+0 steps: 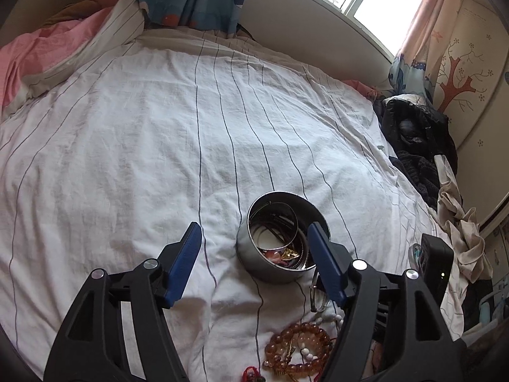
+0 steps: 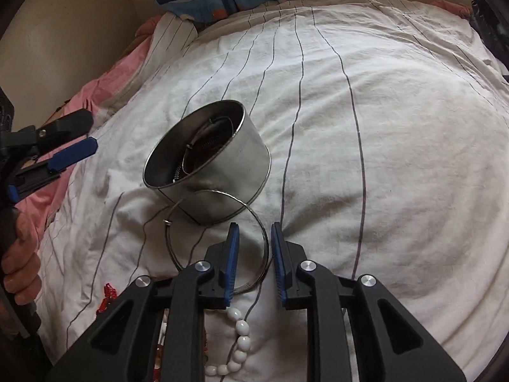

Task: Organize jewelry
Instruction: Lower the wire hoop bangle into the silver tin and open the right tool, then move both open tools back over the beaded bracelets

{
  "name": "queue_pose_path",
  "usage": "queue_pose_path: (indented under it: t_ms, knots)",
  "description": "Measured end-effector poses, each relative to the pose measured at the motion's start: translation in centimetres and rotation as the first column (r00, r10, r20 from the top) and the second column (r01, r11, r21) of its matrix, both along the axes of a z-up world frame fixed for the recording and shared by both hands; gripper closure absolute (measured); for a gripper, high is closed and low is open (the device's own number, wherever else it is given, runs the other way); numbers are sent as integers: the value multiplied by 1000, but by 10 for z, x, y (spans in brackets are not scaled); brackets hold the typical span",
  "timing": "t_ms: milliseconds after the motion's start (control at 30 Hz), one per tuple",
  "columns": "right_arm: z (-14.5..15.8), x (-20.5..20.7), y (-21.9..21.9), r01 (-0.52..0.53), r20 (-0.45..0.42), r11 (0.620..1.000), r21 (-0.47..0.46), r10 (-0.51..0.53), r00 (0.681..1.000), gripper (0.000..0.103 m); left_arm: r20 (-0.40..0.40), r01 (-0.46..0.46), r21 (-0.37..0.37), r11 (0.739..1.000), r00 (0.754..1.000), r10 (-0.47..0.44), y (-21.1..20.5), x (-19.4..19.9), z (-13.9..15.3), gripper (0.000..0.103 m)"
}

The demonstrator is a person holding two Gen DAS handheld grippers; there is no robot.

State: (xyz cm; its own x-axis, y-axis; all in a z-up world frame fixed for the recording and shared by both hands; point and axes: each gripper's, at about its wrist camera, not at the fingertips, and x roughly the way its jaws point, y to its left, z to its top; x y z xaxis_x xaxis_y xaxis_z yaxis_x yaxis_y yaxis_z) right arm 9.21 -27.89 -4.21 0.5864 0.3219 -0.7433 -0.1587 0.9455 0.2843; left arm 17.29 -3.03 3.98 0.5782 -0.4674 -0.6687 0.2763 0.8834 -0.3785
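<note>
We see the left hand-held gripper (image 1: 254,238) pitched down toward the bed, jaws wide apart w/ nothing between the pads; its right blue finger (image 1: 327,264) overlaps the rim of the steel tin (image 1: 254,254) in the left wrist view, contact unclear. From the right wrist view the same gripper sits at the far left, well apart from the tin, w/ a hand (image 2: 22,254) wrapped round its black handle, fingers curled.

The right hand-held gripper (image 2: 254,229) also points down at the bed, jaws only narrowly parted. A thin silver bangle (image 2: 219,242) lies flat on the sheet under it; the bangle's right arc passes thru the gap between the pads, not pinched as far as we can tell. The bangle's far edge lies against the base of the tin.

The tin sits tilted on the white striped sheet (image 2: 381,127), open mouth up-left, bangles and small gold and red pieces inside. Nearer us: a white bead string (image 2: 238,328) just below the right gripper, an amber bead bracelet (image 1: 299,347), and a red trinket (image 1: 251,374).
</note>
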Motion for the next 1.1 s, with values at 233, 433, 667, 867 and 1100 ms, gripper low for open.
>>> queue_pose_path:
  t_ms: [233, 433, 667, 867, 1100]
  knots:
    - [42, -21, 5, 4, 149, 1000, -19, -1, 989, 99, 2, -33, 9, 999, 999, 33, 15, -9, 4, 34]
    - [69, 21, 34, -31, 160, 997, -64, 41, 986, 99, 4, -50, 40, 998, 999, 50, 17, -7, 6, 31]
    - [62, 43, 22, 56, 177, 998, -40, -48, 983, 69, 2, -64, 28, 998, 998, 64, 23, -4, 11, 28]
    - [37, 74, 12, 52, 53, 994, 96, -57, 997, 66, -2, -60, 48, 997, 998, 60, 20, -5, 8, 27]
    - [32, 54, 16, -21, 10, 991, 130, 20, 1000, 66, 54, -57, 149, 987, 997, 50, 8, -15, 13, 26]
